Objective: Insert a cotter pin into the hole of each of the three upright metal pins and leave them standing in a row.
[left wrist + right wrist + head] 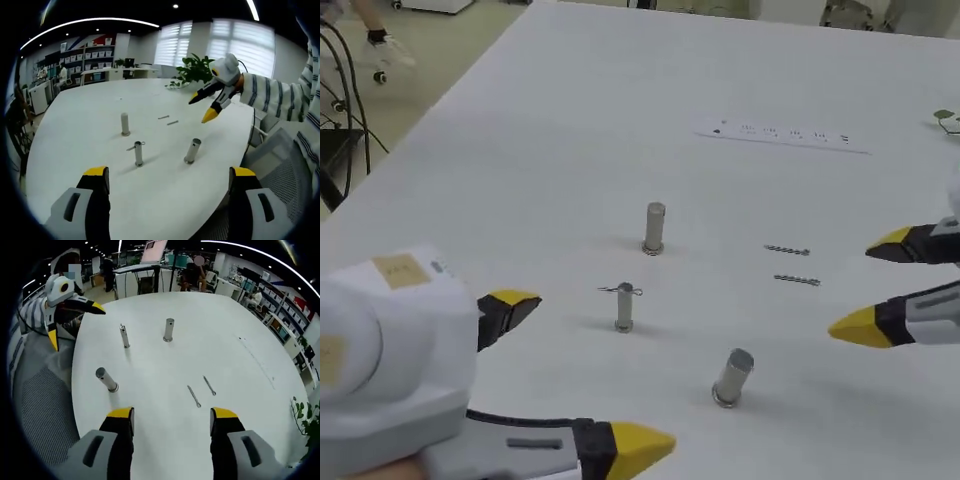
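Metal pins [654, 228] mid-table, far from tabletop [570, 130] edges

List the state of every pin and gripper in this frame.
Far metal pin: upright, no cotter pin.
Middle metal pin: upright, cotter pin inserted.
Near metal pin: standing, no cotter pin.
Two loose cotter pins: lying on table.
Left gripper: fingers open, empty.
Right gripper: fingers open, empty.

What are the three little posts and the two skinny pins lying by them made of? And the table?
The three posts look like metal: grey, dull sheen, paler gleam on top. The two skinny pins look like thin grey metal wire, faintly glinting, though too small to be sure. The table looks like smooth matte white board, maybe laminate; I cannot tell for certain.
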Action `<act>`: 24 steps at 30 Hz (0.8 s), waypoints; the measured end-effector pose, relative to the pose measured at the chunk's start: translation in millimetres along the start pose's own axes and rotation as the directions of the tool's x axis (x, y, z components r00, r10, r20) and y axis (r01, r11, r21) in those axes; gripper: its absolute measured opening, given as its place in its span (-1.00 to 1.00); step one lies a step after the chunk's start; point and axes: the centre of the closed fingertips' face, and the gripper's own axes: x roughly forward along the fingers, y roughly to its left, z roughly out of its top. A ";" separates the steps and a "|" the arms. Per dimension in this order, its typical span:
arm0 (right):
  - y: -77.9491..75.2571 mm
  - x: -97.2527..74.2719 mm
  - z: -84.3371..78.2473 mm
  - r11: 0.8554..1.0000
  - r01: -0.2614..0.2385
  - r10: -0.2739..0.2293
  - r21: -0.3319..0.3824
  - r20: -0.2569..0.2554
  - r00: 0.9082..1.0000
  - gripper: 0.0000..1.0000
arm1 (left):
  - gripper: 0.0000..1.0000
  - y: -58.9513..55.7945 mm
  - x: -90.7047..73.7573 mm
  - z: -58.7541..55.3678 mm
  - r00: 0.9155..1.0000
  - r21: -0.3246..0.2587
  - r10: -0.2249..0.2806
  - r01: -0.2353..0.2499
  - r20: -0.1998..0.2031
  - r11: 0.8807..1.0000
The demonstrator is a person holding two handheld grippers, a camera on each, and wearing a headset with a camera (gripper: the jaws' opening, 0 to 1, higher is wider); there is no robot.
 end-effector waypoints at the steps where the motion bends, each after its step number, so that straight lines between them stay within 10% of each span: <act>1: -0.8 3.2 0.9 1.000 -0.014 0.013 -0.015 -0.010 1.000 0.15 | 0.97 0.2 -0.2 -0.2 1.000 0.000 0.000 0.000 -0.001 1.000; 24: -43.4 62.1 -5.8 0.998 -0.058 0.054 -0.037 -0.081 0.995 -0.75 | 0.93 -4.9 -6.1 5.6 1.000 -0.033 -0.004 0.004 0.015 0.999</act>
